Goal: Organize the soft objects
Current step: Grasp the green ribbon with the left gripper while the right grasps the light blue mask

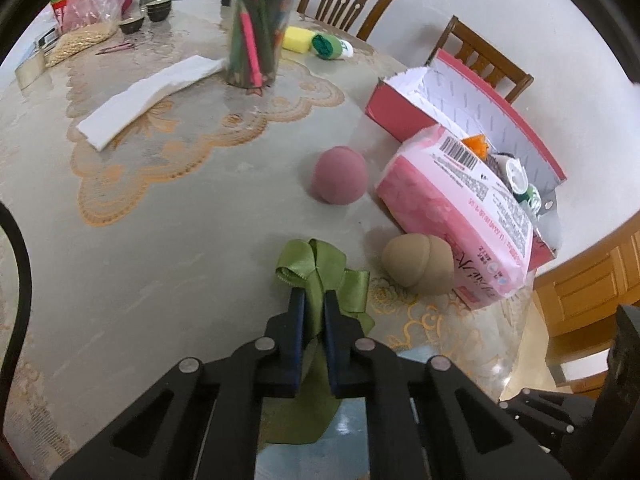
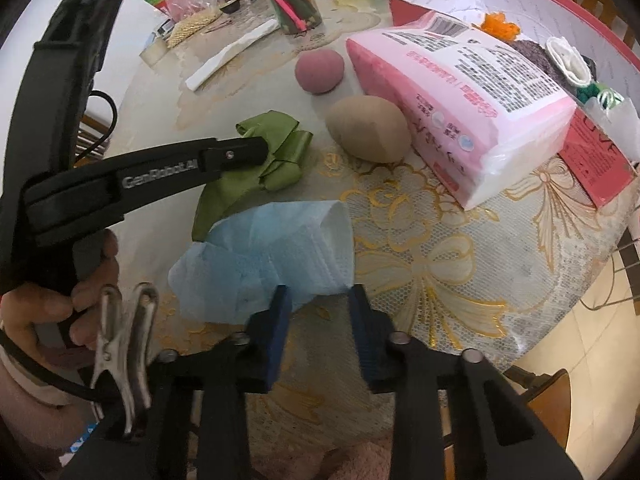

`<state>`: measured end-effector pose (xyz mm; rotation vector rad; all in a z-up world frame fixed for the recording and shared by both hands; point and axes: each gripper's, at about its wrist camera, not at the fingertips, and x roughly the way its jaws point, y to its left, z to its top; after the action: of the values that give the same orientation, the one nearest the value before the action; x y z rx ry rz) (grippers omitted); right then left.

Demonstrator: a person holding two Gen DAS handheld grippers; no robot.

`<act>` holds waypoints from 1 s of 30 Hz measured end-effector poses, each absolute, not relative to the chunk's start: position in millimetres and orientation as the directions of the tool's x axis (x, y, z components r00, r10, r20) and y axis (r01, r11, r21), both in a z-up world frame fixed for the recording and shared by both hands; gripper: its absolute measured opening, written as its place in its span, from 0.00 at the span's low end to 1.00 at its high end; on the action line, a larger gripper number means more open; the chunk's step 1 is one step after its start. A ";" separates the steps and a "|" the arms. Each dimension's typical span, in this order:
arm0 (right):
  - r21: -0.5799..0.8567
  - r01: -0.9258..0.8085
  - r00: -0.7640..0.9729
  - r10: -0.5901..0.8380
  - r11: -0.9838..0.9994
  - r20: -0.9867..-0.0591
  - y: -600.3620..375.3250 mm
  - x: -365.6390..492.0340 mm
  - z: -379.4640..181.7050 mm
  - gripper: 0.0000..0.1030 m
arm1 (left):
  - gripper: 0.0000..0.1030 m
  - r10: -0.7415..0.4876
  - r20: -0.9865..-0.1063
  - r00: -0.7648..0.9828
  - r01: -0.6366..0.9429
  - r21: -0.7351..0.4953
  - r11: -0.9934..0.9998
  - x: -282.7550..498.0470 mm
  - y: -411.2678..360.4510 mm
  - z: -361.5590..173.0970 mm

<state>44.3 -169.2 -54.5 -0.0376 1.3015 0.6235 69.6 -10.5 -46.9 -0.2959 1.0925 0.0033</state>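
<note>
My left gripper (image 1: pixel 314 296) is shut on a green satin ribbon (image 1: pixel 316 256) lying on the table; the right wrist view shows it from the side, with its fingers (image 2: pixel 240 154) over the ribbon (image 2: pixel 280 128). My right gripper (image 2: pixel 320 294) stands open, and the near edge of a crumpled light-blue cloth (image 2: pixel 272 256) lies between its fingertips. Beyond are a tan egg-shaped sponge (image 2: pixel 368 128), a dusty-pink round sponge (image 2: pixel 319 70) and a pink tissue pack (image 2: pixel 460 92) leaning on the red box (image 2: pixel 592 152).
A jar of pencils (image 1: pixel 260 28), a folded white cloth (image 1: pixel 148 96) and a yellow sponge (image 1: pixel 298 38) sit farther back. Wooden chairs (image 1: pixel 348 0) stand behind the table. A metal clip (image 2: pixel 124 340) hangs by the hand (image 2: pixel 40 312). The table's edge (image 2: pixel 532 352) is close on the right.
</note>
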 end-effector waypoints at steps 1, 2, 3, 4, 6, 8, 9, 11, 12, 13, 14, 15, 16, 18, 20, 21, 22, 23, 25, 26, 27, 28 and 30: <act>0.320 -0.453 0.123 0.413 0.832 -0.902 -167.7 44.2 -54.9 0.19 | 0.09 -0.141 -0.873 0.468 -0.154 -0.237 0.959 67.5 -7.9 -45.2; 0.320 -0.456 0.123 0.415 0.830 -0.901 -166.1 43.8 -54.9 0.17 | 0.09 -0.139 -0.871 0.472 -0.160 -0.240 0.957 65.3 -5.0 -43.3; 0.325 -0.463 0.121 0.423 0.824 -0.898 -164.7 42.9 -54.6 0.14 | 0.09 -0.138 -0.869 0.475 -0.167 -0.243 0.956 63.6 -2.0 -41.6; 0.328 -0.468 0.121 0.427 0.821 -0.896 -163.5 42.0 -54.1 0.08 | 0.09 -0.136 -0.868 0.477 -0.173 -0.244 0.954 62.3 0.4 -40.1; 0.326 -0.485 0.126 0.434 0.812 -0.892 -160.6 40.7 -51.9 0.02 | 0.09 -0.128 -0.867 0.482 -0.187 -0.244 0.952 57.5 5.8 -36.8; 0.326 -0.501 0.135 0.444 0.802 -0.886 -158.6 38.8 -47.9 0.02 | 0.09 -0.121 -0.864 0.488 -0.199 -0.245 0.949 53.9 10.5 -33.2; 0.326 -0.511 0.137 0.450 0.795 -0.882 -157.6 37.9 -45.5 0.02 | 0.09 -0.116 -0.863 0.492 -0.206 -0.245 0.947 51.4 13.2 -31.2; 0.320 -0.531 0.139 0.453 0.785 -0.881 -156.2 36.6 -41.9 0.02 | 0.09 -0.106 -0.859 0.501 -0.220 -0.245 0.944 46.4 18.0 -27.8; 0.323 -0.538 0.133 0.457 0.778 -0.879 -155.5 35.9 -39.9 0.02 | 0.09 -0.101 -0.857 0.505 -0.227 -0.245 0.943 44.0 20.5 -26.3; 0.336 -0.539 0.121 0.466 0.773 -0.876 -155.8 35.0 -38.6 0.02 | 0.09 -0.094 -0.856 0.509 -0.236 -0.243 0.941 41.5 23.2 -24.7; 0.360 -0.532 0.100 0.479 0.766 -0.872 -155.9 35.5 -37.9 0.02 | 0.09 -0.088 -0.855 0.511 -0.242 -0.242 0.940 38.8 25.4 -23.5; 0.390 -0.519 0.073 0.494 0.761 -0.867 -155.5 36.7 -38.3 0.11 | 0.09 -0.083 -0.854 0.513 -0.248 -0.241 0.938 36.6 27.8 -22.7; 0.408 -0.506 0.056 0.501 0.760 -0.864 -154.7 37.6 -38.8 0.24 | 0.09 -0.079 -0.854 0.514 -0.255 -0.240 0.937 34.9 29.7 -22.2; 0.406 -0.501 0.043 0.490 0.765 -0.871 -149.7 39.5 -40.9 0.40 | 0.09 -0.070 -0.855 0.514 -0.270 -0.239 0.933 31.3 32.7 -23.3; 0.399 -0.500 0.027 0.474 0.769 -0.880 -144.2 39.8 -44.6 0.43 | 0.09 -0.064 -0.857 0.511 -0.286 -0.240 0.928 26.8 35.6 -25.7; 0.399 -0.500 0.013 0.468 0.768 -0.884 -140.3 40.1 -47.6 0.43 | 0.09 -0.062 -0.859 0.509 -0.295 -0.241 0.925 24.4 37.0 -26.8; 0.401 -0.501 0.005 0.466 0.767 -0.885 -136.3 40.4 -49.9 0.43 | 0.09 -0.059 -0.860 0.507 -0.301 -0.241 0.922 21.7 38.4 -27.8; 0.400 -0.502 0.004 0.464 0.767 -0.886 -133.6 40.6 -50.8 0.44 | 0.09 -0.057 -0.861 0.505 -0.307 -0.240 0.921 19.2 39.7 -28.7; 0.382 -0.502 0.020 0.452 0.776 -0.892 -125.9 43.7 -53.5 0.51 | 0.09 -0.047 -0.867 0.497 -0.318 -0.232 0.919 13.3 41.8 -31.2; 0.377 -0.501 0.028 0.450 0.779 -0.893 -123.2 45.5 -54.3 0.52 | 0.09 -0.043 -0.870 0.492 -0.326 -0.229 0.917 10.5 43.1 -33.1; 0.375 -0.497 0.037 0.451 0.782 -0.892 -119.7 47.6 -54.6 0.53 | 0.09 -0.043 -0.873 0.487 -0.335 -0.232 0.913 7.3 44.6 -35.4; 0.376 -0.493 0.043 0.453 0.785 -0.891 -117.1 49.2 -54.8 0.53 | 0.09 -0.046 -0.875 0.482 -0.342 -0.236 0.910 4.8 45.7 -37.4; 0.373 -0.487 0.060 0.456 0.790 -0.888 -112.1 51.4 -54.8 0.53 | 0.09 -0.048 -0.880 0.472 -0.353 -0.239 0.905 -0.3 46.2 -42.0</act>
<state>51.4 -112.1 -54.8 -0.0280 1.3320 0.7134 -0.3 46.2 -42.0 -0.4205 1.0713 0.1934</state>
